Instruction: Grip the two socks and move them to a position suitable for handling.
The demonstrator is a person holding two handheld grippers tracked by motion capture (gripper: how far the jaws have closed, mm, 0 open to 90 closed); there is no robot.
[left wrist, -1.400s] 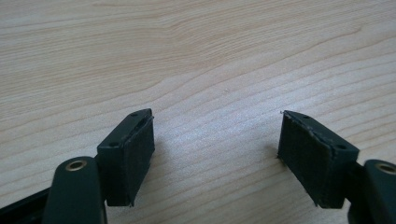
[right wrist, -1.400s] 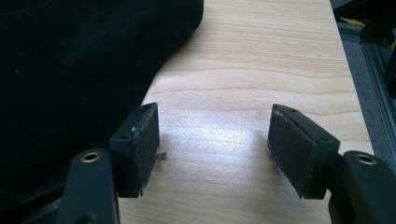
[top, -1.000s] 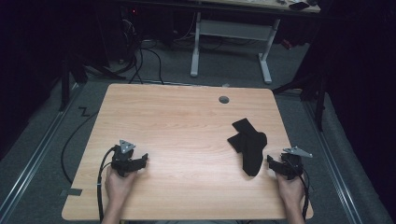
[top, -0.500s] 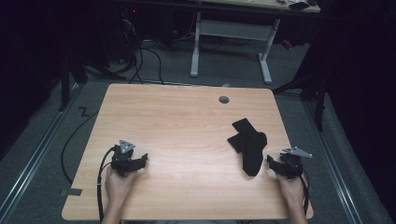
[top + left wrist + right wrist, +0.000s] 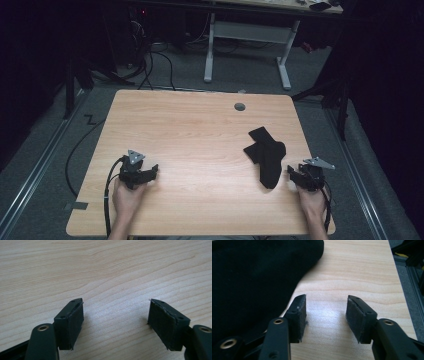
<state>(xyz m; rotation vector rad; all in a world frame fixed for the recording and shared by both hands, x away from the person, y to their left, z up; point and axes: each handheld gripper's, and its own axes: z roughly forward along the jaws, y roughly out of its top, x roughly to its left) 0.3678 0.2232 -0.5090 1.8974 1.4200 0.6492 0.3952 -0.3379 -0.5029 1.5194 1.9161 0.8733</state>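
Pale wood grain covers the table [image 5: 200, 130], seen from above in a dim room. A black cloth [image 5: 266, 156], possibly a sock though the light is too poor to be sure, lies crumpled near the table's right edge. The right gripper [image 5: 292, 173] rests just beside its near end; its jaws have just been closing, yet bare wood shows between them and the cloth sits just outside one pad [image 5: 300, 315]. The left gripper [image 5: 151, 172] rests well apart, jaws spread over bare wood.
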